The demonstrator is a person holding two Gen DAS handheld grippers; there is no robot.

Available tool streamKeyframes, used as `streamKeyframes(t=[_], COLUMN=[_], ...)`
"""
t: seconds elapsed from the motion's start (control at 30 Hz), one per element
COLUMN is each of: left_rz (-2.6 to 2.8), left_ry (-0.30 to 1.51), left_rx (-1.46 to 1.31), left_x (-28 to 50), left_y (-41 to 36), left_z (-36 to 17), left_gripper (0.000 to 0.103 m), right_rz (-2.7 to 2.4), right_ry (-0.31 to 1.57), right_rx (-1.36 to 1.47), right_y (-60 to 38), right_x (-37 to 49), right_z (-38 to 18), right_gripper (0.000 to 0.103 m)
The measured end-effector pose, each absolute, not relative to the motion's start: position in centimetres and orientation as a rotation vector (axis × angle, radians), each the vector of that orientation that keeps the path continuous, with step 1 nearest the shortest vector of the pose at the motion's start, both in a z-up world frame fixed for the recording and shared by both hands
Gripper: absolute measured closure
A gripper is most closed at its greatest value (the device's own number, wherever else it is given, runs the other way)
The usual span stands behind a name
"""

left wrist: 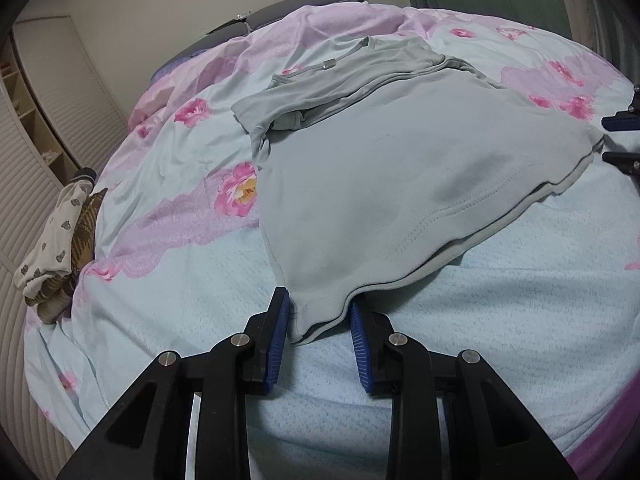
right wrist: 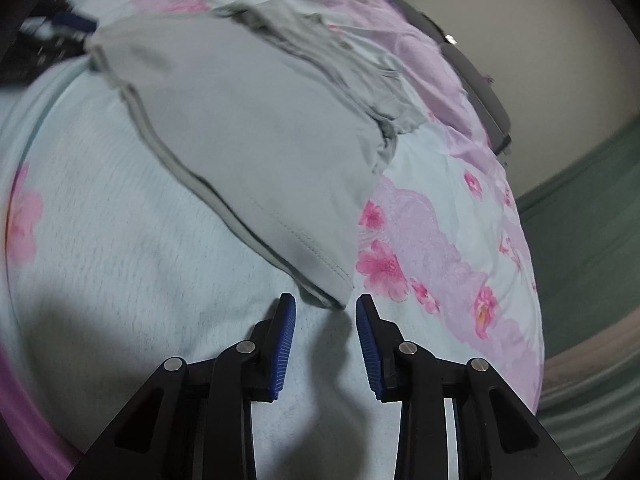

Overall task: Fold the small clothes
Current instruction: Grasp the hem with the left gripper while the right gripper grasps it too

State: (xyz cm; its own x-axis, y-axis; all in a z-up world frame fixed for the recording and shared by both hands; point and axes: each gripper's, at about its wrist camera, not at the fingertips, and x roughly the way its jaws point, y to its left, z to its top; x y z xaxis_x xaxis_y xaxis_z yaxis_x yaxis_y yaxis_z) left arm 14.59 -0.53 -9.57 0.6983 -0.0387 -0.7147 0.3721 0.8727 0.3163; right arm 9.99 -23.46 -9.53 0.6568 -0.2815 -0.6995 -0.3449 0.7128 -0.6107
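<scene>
A pale grey-green T-shirt [left wrist: 384,168] lies flat on the bed, sleeves folded in at the far end. My left gripper [left wrist: 318,312] is open, its blue pads on either side of the shirt's near hem corner, which lies between them. In the right wrist view the same shirt [right wrist: 248,132] lies ahead. My right gripper [right wrist: 326,304] is open, with the other hem corner just in front of its tips. The right gripper also shows at the right edge of the left wrist view [left wrist: 624,140].
The bed has a light blue cover [left wrist: 500,320] with pink flowers. A small pile of folded patterned clothes [left wrist: 60,240] sits at the bed's left edge. A louvred wardrobe [left wrist: 24,184] stands to the left. A dark headboard [left wrist: 280,8] is at the far end.
</scene>
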Motion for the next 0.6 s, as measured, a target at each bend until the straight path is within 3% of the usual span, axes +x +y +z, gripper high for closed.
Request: streamKeyframes(t=[0.2,0.27,0.37,0.4,0.43,0.6], left_rz=[-0.237,-0.233,-0.233,-0.224,-0.219,-0.222], left_ry=[0.778,0.780,0.785,0.786,0.788,0.804], left_rx=[0.445,0.444,0.434,0.429,0.420,0.317], left_x=[14.7,14.8,15.0,15.1,15.1,15.5], left_y=[-0.4,-0.4,-0.4,-0.2,-0.1,1.1], left_z=[-9.6,-9.6,-9.5,-9.4,-9.3,-8.3], left_gripper=[0.072,0.072,0.078,0.085,0.090,0.093], right_rz=[0.037,0.035,0.037,0.035,0.034,0.031], right_ry=[0.857,0.853,0.843,0.836,0.832,0.801], right_rx=[-0.820,-0.797,-0.783,-0.775,-0.760,-0.663], right_y=[-23.4,-23.5,-23.5,-23.6,-23.7,-24.9], right_x=[11.3,11.5,11.2,11.0,10.9,10.3], right_z=[-10.3,-10.2,-10.1,-10.0,-9.7,-7.6], right_gripper=[0.069,0.079,0.091,0.093,0.094,0.095])
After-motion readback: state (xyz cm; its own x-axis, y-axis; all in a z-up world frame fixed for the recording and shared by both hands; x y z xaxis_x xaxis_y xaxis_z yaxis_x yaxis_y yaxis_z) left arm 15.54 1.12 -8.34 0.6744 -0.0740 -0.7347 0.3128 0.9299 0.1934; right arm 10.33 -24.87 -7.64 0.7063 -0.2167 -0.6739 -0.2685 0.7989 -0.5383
